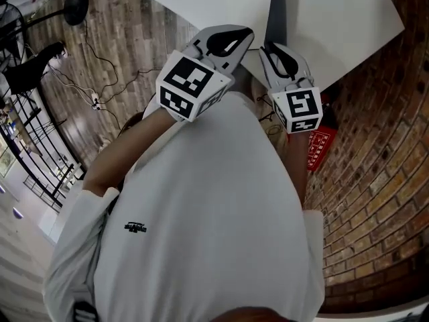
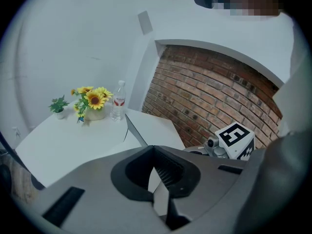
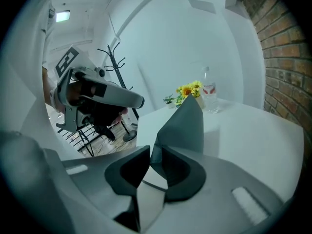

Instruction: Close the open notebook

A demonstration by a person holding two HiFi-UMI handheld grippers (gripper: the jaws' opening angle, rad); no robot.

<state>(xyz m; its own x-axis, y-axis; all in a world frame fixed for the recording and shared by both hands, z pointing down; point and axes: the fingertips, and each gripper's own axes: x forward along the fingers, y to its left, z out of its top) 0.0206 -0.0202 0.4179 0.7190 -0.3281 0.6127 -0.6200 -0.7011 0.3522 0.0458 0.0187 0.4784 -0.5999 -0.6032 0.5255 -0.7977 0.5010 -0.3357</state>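
At a white table [image 1: 348, 12] set against a brick wall [image 2: 209, 101], I stand with a gripper in each hand, both reaching toward the notebook [image 1: 276, 9]. Its dark cover rises steeply off the tabletop, seen from above as a narrow dark band running away from me.

My right gripper [image 3: 148, 152] is the nearer of the two. Its jaws stand slightly apart, a narrow slit between the tips, and the cover's lower corner comes down right at those tips, rising beyond them as a tall grey wedge. Whether either pad touches the cover I cannot tell. A pale strip shows lower down between the jaws; I cannot say if it is a page or bare table.

My left gripper [image 2: 153, 150] sits just beside it, to the left of the cover. Its jaws are drawn together at the tips, and I make out nothing pinched there. From this side the notebook shows only as a thin dark edge, tilted up from the table ahead of the jaws and clear of them. The right gripper's marker cube shows low at the right of that view.

At the table's far end, well apart from the notebook, stand a pot of sunflowers [image 2: 93, 99], a clear water bottle [image 2: 118, 101] just beside it and a small green plant [image 2: 58, 105].
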